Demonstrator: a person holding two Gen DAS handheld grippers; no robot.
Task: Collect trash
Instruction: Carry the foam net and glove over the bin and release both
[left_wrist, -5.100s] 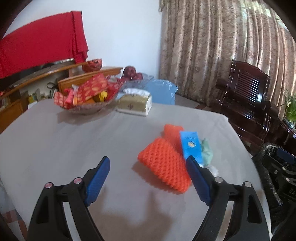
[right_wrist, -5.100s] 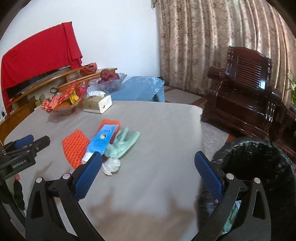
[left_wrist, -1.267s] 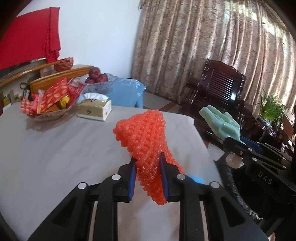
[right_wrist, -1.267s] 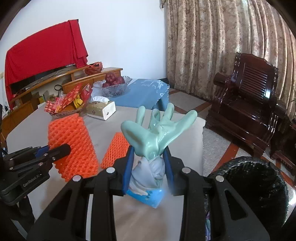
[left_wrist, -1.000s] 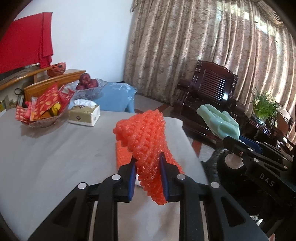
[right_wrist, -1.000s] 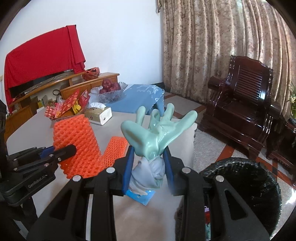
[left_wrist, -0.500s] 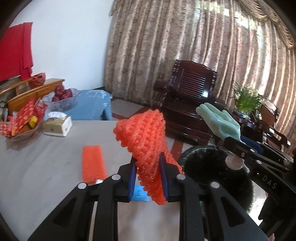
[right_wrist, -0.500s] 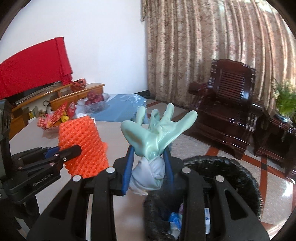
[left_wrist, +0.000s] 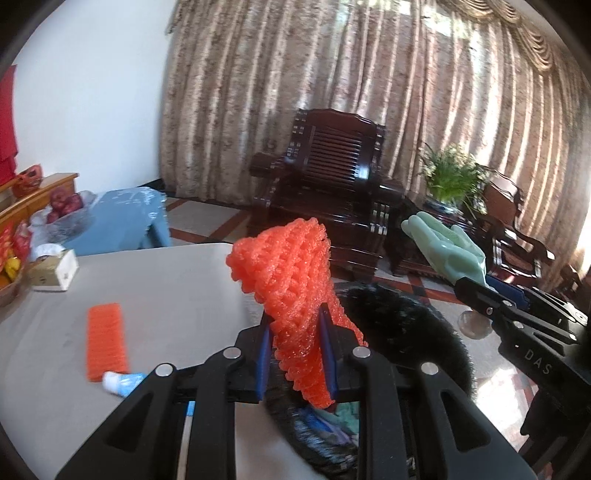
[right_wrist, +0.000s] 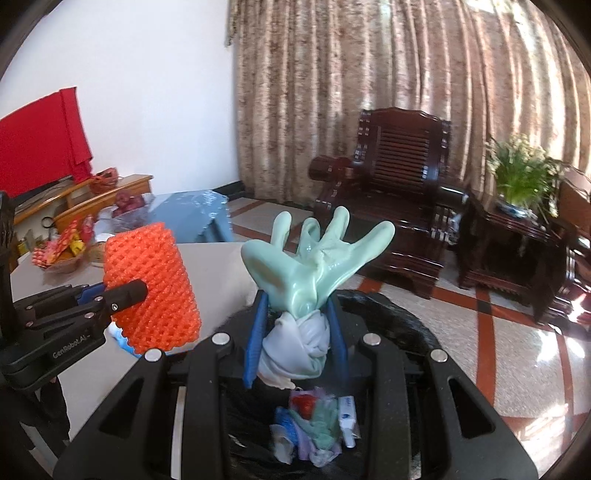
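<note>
My left gripper is shut on an orange foam net and holds it at the near rim of the black-lined trash bin. My right gripper is shut on a pale green rubber glove with a white wad below it, directly above the bin, which holds several pieces of trash. In the right wrist view the left gripper's foam net hangs to my left. A second orange foam net and a blue-and-white tube lie on the grey table.
A tissue box and snack bowl sit at the table's far left. A blue-covered stool stands behind. Dark wooden armchairs and a potted plant stand before the curtains, beyond the bin.
Both grippers have swung right off the table with their loads. They now stand over the bin, and its contents show under the right gripper.
</note>
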